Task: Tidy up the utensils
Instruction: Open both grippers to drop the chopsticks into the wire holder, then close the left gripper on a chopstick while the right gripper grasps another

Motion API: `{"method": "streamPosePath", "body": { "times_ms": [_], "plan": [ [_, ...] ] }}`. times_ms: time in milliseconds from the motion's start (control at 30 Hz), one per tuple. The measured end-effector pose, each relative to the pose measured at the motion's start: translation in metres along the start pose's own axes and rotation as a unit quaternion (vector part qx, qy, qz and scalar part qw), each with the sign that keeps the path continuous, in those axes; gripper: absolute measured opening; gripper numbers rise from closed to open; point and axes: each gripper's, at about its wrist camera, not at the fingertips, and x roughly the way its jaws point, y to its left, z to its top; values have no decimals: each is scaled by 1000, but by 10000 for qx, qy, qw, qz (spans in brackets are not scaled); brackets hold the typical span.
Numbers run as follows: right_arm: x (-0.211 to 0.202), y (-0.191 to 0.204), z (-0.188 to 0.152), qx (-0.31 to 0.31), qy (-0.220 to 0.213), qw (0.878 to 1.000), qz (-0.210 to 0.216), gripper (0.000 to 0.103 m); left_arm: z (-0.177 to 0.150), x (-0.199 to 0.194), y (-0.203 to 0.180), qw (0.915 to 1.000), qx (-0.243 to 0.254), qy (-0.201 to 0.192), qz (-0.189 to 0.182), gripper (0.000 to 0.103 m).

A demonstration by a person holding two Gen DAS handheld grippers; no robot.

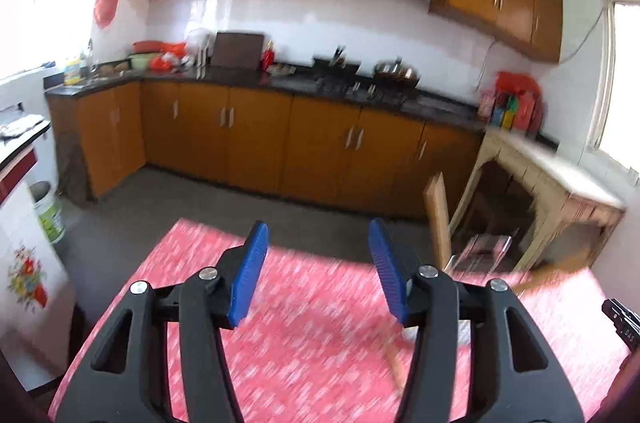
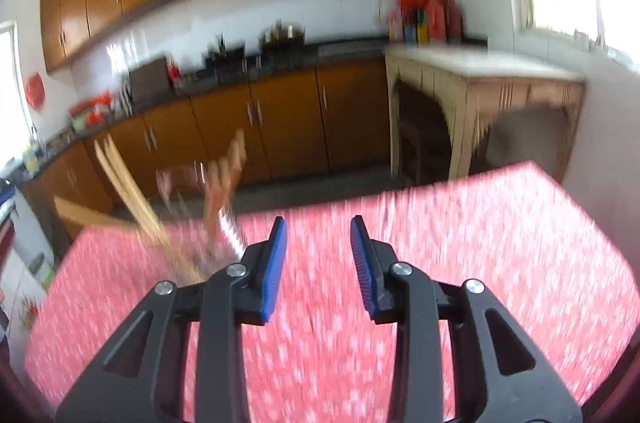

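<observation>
Blue-padded fingers of the left gripper (image 1: 318, 271) fill the near foreground of the left wrist view, standing moderately wide apart with nothing between them, only the red-and-white patterned tablecloth (image 1: 304, 335) under them. At about four o'clock from that gripper a thin wooden stick (image 1: 394, 367), perhaps a chopstick, lies on the cloth, partly hidden behind the right-hand finger. At two o'clock stands a clear glass holder (image 1: 478, 255) with a wooden utensil (image 1: 438, 219) leaning up out of it; motion blur hides the finer detail. Beyond the table run orange-brown base cabinets (image 1: 256, 131) under a dark countertop (image 1: 248, 79). In the right wrist view the right gripper (image 2: 318, 263) sits nearest, its blue pads set narrower than the other pair, parted and empty over the same tablecloth (image 2: 460, 243). At ten o'clock from it, near the table's far left edge, the glass holder (image 2: 200, 255) carries chopsticks (image 2: 128, 187), a slotted wooden spatula (image 2: 224, 179) and something metallic, all smeared by blur. At one o'clock a pale side table (image 2: 480, 83) stands against the wall.
</observation>
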Motion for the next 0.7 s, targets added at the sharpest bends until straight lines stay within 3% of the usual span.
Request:
{"method": "streamPosePath", "body": {
  "times_ms": [167, 267, 400, 500, 567, 600, 700],
  "plan": [
    [52, 39, -75, -253, 1089, 9922, 547, 33, -80, 23, -13, 9948, 231, 972, -187, 59],
    [70, 69, -101, -524, 1473, 9847, 767, 33, -114, 33, -34, 9889, 526, 1355, -325, 61],
    [88, 100, -114, -837, 1639, 9801, 751, 33, -137, 37, -57, 9832, 749, 1582, -511, 64],
    [100, 102, -114, -886, 1682, 9800, 581, 33, -146, 38, -68, 9805, 859, 1651, -634, 68],
    [101, 101, -113, -938, 1598, 9818, 422, 20, -151, 41, -78, 9776, 922, 1750, -714, 68],
    [99, 96, -111, -894, 1585, 9827, 338, 9, -154, 44, -81, 9764, 940, 1800, -737, 68],
    [101, 72, -105, -531, 1584, 9857, 216, 8, -163, 49, -94, 9725, 952, 1965, -812, 68]
  ]
}}
